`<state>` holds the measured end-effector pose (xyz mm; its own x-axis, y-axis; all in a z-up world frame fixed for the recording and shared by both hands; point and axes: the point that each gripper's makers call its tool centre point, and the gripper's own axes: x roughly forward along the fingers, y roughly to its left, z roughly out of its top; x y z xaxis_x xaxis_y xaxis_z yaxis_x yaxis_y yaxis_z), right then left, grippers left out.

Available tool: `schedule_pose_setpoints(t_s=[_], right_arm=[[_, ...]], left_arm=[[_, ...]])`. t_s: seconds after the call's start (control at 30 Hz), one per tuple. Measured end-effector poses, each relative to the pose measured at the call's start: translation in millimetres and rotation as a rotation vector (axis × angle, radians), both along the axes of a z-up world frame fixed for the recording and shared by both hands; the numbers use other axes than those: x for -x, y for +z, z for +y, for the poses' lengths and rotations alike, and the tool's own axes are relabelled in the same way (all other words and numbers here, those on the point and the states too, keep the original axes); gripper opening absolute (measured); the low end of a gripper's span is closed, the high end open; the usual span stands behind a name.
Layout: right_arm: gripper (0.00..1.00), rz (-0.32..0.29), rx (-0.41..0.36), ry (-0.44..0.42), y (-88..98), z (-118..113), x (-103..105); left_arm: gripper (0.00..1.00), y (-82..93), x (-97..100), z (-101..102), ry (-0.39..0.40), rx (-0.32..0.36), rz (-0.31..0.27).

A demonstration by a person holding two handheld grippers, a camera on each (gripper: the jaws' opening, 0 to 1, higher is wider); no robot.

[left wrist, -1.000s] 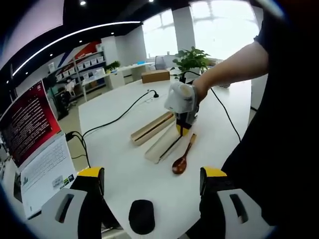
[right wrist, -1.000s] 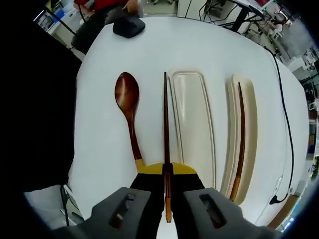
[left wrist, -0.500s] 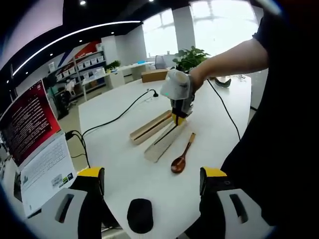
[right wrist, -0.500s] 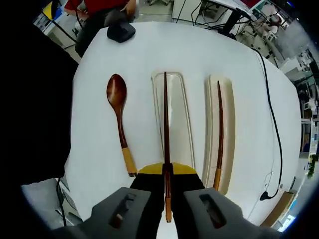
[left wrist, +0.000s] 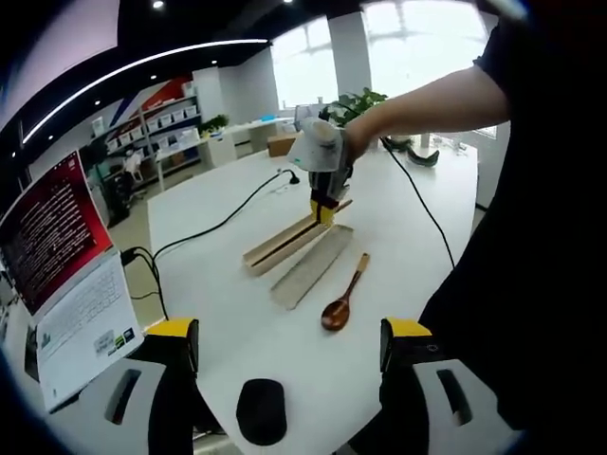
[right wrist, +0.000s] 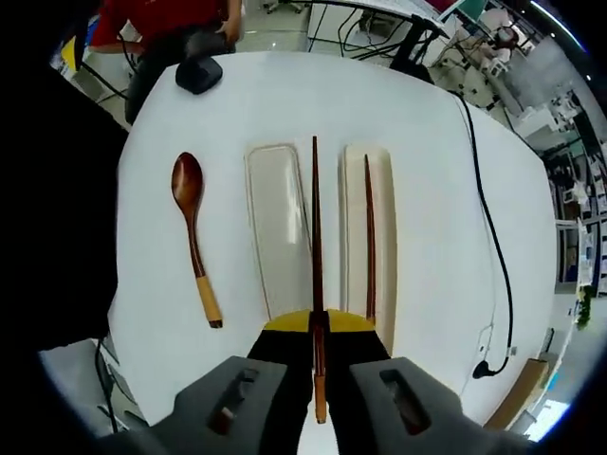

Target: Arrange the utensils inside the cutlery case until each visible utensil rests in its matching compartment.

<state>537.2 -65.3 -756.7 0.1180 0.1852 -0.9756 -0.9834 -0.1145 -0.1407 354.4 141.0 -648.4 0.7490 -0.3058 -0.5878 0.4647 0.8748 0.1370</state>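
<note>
My right claw [right wrist: 316, 327] is clamped on a chopstick [right wrist: 315, 237] near its butt end, the thin shaft running straight out ahead of my jaws, lifted above the white table [right wrist: 427, 190]. I judge it light, stiff and smooth, apt to pivot or slip in a narrow grip, so a hold close to the thick end, as now, seems right. Below its far half lie the two halves of the cutlery case: the empty tray [right wrist: 277, 227] just left of the stick, and the tray [right wrist: 375, 227] just right of it, where a second chopstick [right wrist: 369, 237] already rests. Further left, on the bare table, lies the wooden spoon [right wrist: 190, 227]. My left claw [left wrist: 289, 355] stands with jaws apart, holding nothing, a dark mouse [left wrist: 259, 411] between them. That view adds a side look at my right claw raised over the far tray, plus a laptop [left wrist: 57, 275] to the left.
</note>
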Motion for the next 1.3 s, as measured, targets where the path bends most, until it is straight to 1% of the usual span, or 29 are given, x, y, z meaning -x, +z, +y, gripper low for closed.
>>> schedule_pose_setpoints(t_s=[0.2,0.3,0.43,0.57,0.73,1.1,1.3], right_arm=[[0.00,-0.019,-0.007,-0.005,0.6,3,-7],[0.00,-0.039,-0.018,-0.008,1.0,7,-12],[0.00,-0.047,-0.029,-0.014,0.5,12,-14],[0.00,-0.069,-0.036,-0.022,-0.7,15,-21],[0.00,-0.103,-0.040,-0.036,-3.5,16,-30],[0.00,-0.105,-0.045,-0.040,-16.3,21,-37],[0.00,-0.099,-0.050,-0.039,-22.8,24,-42]], left_arm=[[0.80,-0.4,0.8,0,0.008,0.005,0.002],[0.80,-2.3,1.7,0,0.009,0.003,0.009],[0.80,-3.3,1.7,1,0.014,0.006,0.013],[0.81,-2.7,0.3,0,0.013,0.013,0.013],[0.81,-4.4,-2.6,-1,0.011,0.006,0.021],[0.81,-9.8,-8.3,-2,0.007,-0.005,0.055],[0.80,-12.4,-13.1,0,0.015,-0.006,0.062]])
